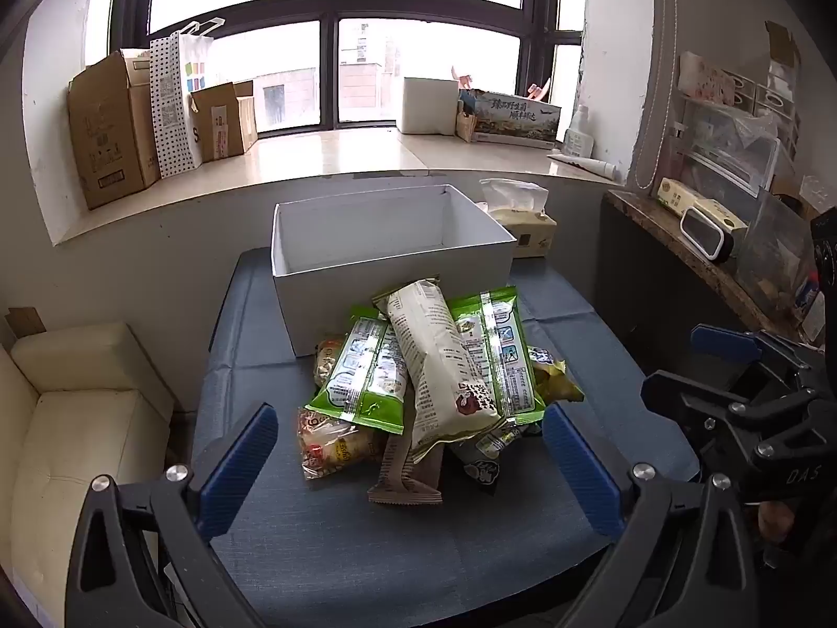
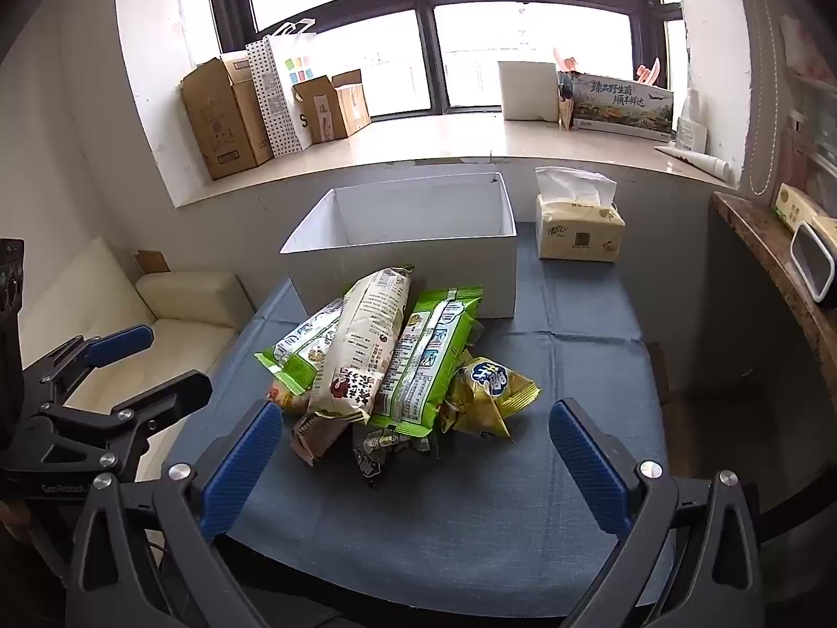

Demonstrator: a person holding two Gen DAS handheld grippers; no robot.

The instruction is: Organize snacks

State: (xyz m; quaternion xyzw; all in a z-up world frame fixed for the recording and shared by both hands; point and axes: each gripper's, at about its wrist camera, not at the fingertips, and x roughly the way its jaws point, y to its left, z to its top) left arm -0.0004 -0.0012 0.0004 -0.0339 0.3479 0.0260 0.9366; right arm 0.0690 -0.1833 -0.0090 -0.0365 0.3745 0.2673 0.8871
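Looking through the left wrist: left gripper (image 1: 410, 463) spread wide, empty, snack pile (image 1: 434, 371) at twelve o'clock before the white box (image 1: 389, 267). Slick crinkly film; tugging the cream packet (image 1: 437, 366) could topple everything.

Right wrist: right gripper (image 2: 416, 458) released too; yellow bag (image 2: 489, 392) at one o'clock, possibly puffed.

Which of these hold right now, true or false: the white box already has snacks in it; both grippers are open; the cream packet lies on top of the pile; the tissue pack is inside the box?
1. The white cardboard box holds snacks: false, what shows of its inside is bare.
2. The left gripper and right gripper are open: true.
3. The long cream snack packet tops the pile: true.
4. The yellow tissue pack is inside the box: false, it stands beside it on the blue cloth-covered table.
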